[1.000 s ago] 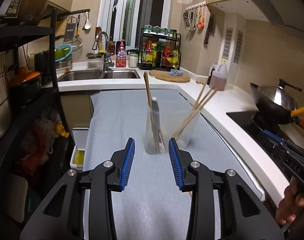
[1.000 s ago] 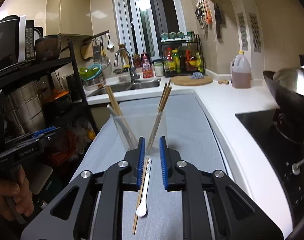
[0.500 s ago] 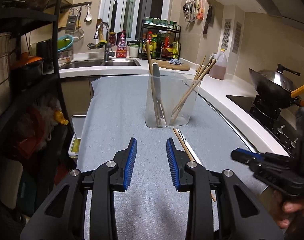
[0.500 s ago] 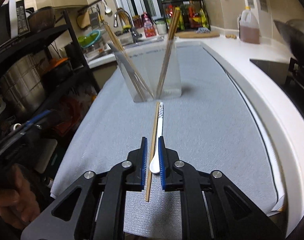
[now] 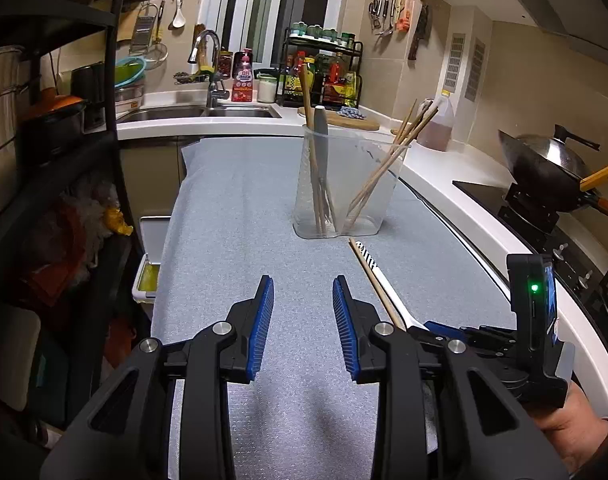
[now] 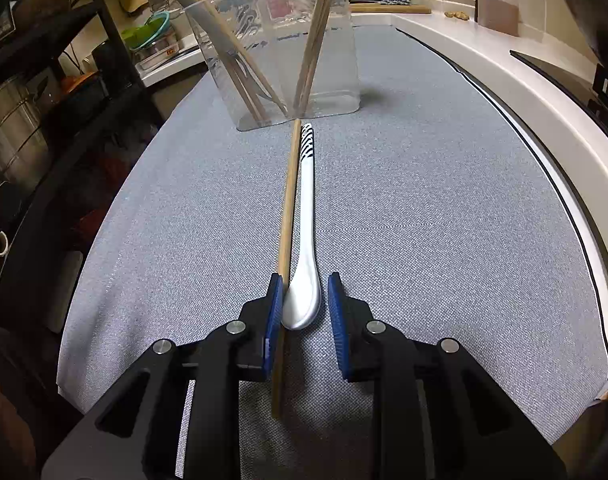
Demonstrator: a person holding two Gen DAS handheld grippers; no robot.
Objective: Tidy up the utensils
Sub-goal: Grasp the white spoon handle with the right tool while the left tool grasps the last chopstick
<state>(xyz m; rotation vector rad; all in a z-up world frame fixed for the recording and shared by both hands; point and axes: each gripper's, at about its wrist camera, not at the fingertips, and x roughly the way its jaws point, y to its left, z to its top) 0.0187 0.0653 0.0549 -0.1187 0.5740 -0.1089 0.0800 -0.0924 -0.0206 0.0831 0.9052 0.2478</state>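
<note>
A clear plastic holder [image 5: 345,184] [image 6: 280,52] stands on the grey mat [image 5: 244,240] with several wooden chopsticks and a grey-handled utensil in it. A white spoon [image 6: 305,240] and one wooden chopstick [image 6: 287,208] lie side by side on the mat in front of the holder. My right gripper [image 6: 304,300] is low over the mat, open, with its jaws on either side of the spoon's bowl and the chopstick at the left pad. My left gripper [image 5: 302,312] is open and empty, above the mat to the left of the spoon [image 5: 373,276].
A sink [image 5: 200,112], a spice rack [image 5: 319,72] and a cutting board [image 5: 343,120] are at the back. An oil jug [image 5: 437,126] and a wok [image 5: 543,172] on the hob stand at the right. Black shelves [image 5: 52,140] run along the left.
My right gripper has come down to the mat and its jaws have opened around the spoon's bowl. My left gripper has pulled back a little and stayed open.
</note>
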